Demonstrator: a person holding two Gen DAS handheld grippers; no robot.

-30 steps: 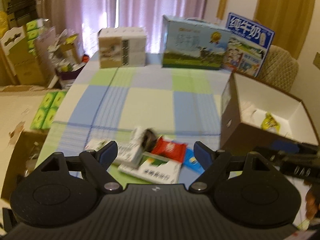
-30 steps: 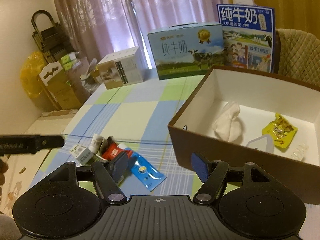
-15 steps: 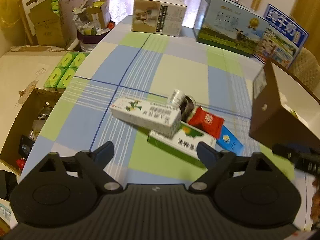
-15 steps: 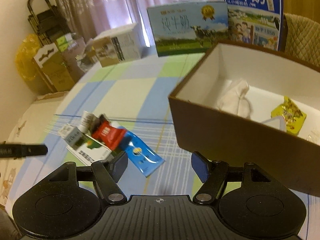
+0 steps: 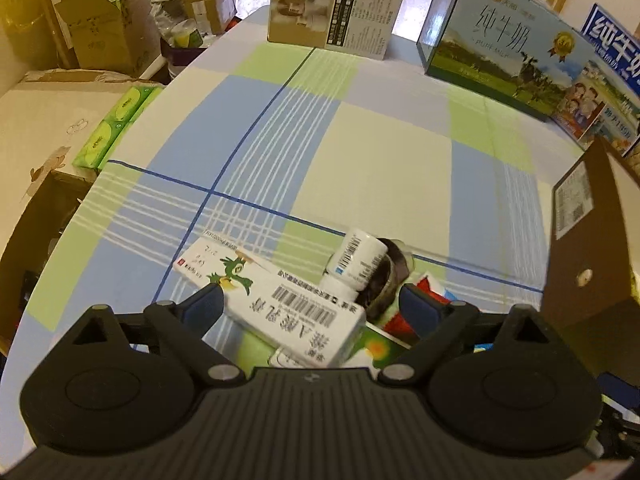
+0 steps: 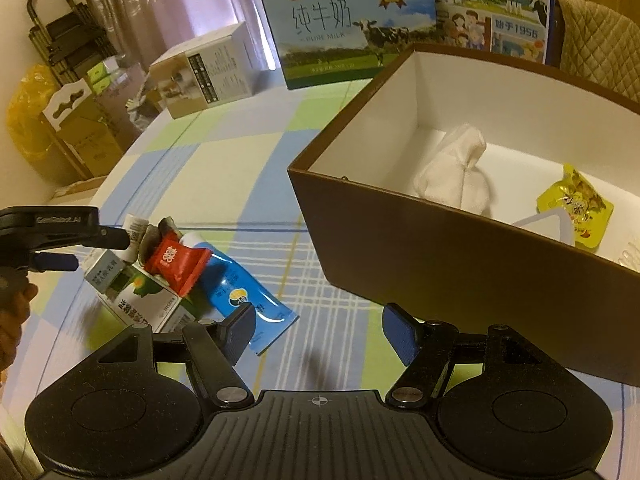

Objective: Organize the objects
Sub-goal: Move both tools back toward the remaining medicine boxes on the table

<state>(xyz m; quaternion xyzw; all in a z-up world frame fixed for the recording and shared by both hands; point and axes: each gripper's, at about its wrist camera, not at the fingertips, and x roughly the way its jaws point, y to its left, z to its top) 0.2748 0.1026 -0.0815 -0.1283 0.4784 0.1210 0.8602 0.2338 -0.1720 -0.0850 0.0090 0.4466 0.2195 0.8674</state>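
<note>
- Table (image 5: 380, 152) under a checked cloth of blue, green and cream; cardboard cartons on the floor to its left, pink curtains behind.
- Left tool (image 5: 310, 306): jaws wide apart, holding nothing. It hangs low over a small heap of things.
- Between its fingers, nearest: white medicine box (image 5: 276, 300) with a green dragon mark and barcode, lying askew on top of the heap. Left finger just beside the box's near edge; touching or not, cannot tell.
- Under that box, a second box with a green front (image 5: 372, 346), mostly hidden.
- Just beyond, a small white bottle (image 5: 354, 262) on its side against a dark crumpled wrapper (image 5: 386, 280).
- Red packet (image 6: 176, 262) and blue sachet (image 6: 244, 296) lie by the right finger of the left tool.
- Right tool (image 6: 318, 330): jaws wide, empty, above bare cloth. Blue sachet just left of its left finger.
- Right and ahead of it: open brown box (image 6: 420, 248), white inside, holding a white cloth bundle (image 6: 456, 172) and a yellow packet (image 6: 574, 204).
- Far edge: beige carton (image 5: 334, 8), milk carton with cow (image 6: 348, 28), blue milk carton (image 6: 492, 12).
</note>
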